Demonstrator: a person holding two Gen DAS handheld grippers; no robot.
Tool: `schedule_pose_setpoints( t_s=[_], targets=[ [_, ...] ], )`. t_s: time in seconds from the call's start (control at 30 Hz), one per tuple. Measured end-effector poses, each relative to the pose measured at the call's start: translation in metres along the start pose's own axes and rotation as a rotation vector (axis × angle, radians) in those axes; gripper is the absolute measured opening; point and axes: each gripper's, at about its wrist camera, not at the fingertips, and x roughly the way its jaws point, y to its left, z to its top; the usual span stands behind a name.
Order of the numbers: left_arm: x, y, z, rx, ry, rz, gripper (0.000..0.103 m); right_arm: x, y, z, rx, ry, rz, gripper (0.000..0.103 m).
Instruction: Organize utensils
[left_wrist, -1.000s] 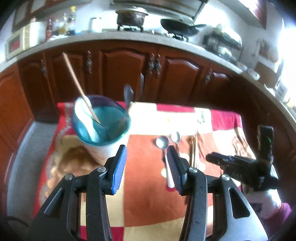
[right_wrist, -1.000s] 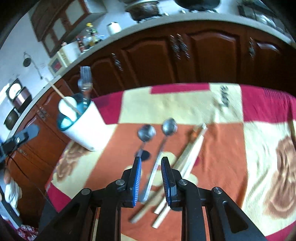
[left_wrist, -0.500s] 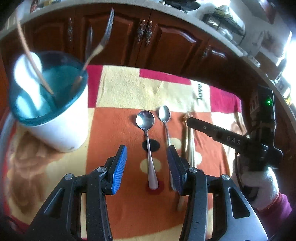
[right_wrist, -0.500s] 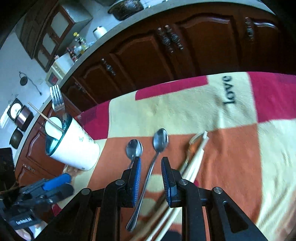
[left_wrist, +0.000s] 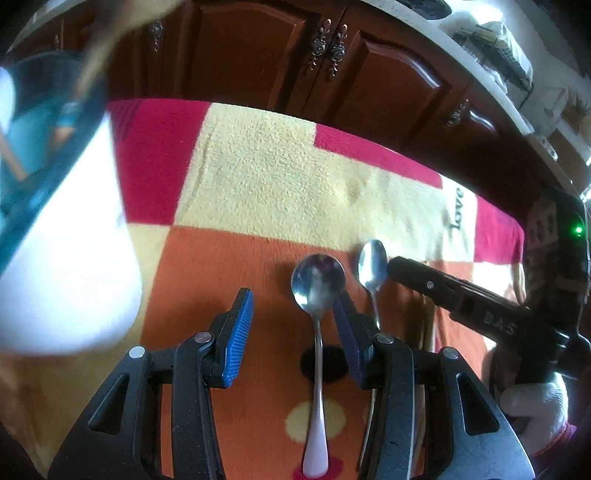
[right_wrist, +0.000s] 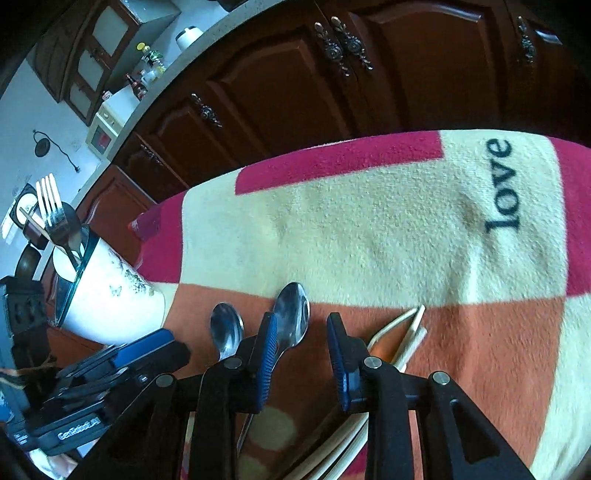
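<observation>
I hold my left claw (left_wrist: 291, 325) low over the patchwork fleece blanket (left_wrist: 280, 177) of red, cream and orange squares, its blue-padded jaws standing moderately wide with nothing pressed between them. The round-bowled steel spoon with the pale handle (left_wrist: 317, 284) lies between the jaws at the lower centre of the left wrist view, its bowl just beyond the tips, so I judge I am lining up to straddle its neck. My right claw (right_wrist: 301, 350) sits at the lower centre of its own view, its jaws narrower but opening, and empty; the narrower oval steel spoon (right_wrist: 293, 317) lies with its bowl ahead and its handle running back under the left pad, which suggests I am widening to take it. Just beside it, toward the lower right, the pale wooden chopsticks (right_wrist: 410, 328) lie in a loose bundle. The white cup with a blue-green glass rim (right_wrist: 110, 299) stands at the left edge, leaning in the fisheye, with a steel fork (right_wrist: 50, 203) and a thin stick already upright in it, so it looks like the place where these spoons belong. Each claw seems to have picked a spoon of its own to keep out of the other's way.
</observation>
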Motion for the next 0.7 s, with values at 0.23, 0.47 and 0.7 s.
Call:
schedule_pose_setpoints(
  t_s=[0.23,0.47,0.7],
  targets=[
    [0.023,-0.001,0.008,0.014,0.025,-0.020,0.044,0.014,-0.006,0.009,-0.010,0.023,0.033,0.026],
    [0.027,-0.005,0.008,0.036,0.021,-0.028,0.013,0.021,-0.005,0.014,-0.041,0.026,0.062,0.026],
    [0.014,-0.003,0.004,0.033,0.027,-0.067,0.002,0.018,0.007,0.006,-0.088,0.025,0.040,0.002]
  ],
)
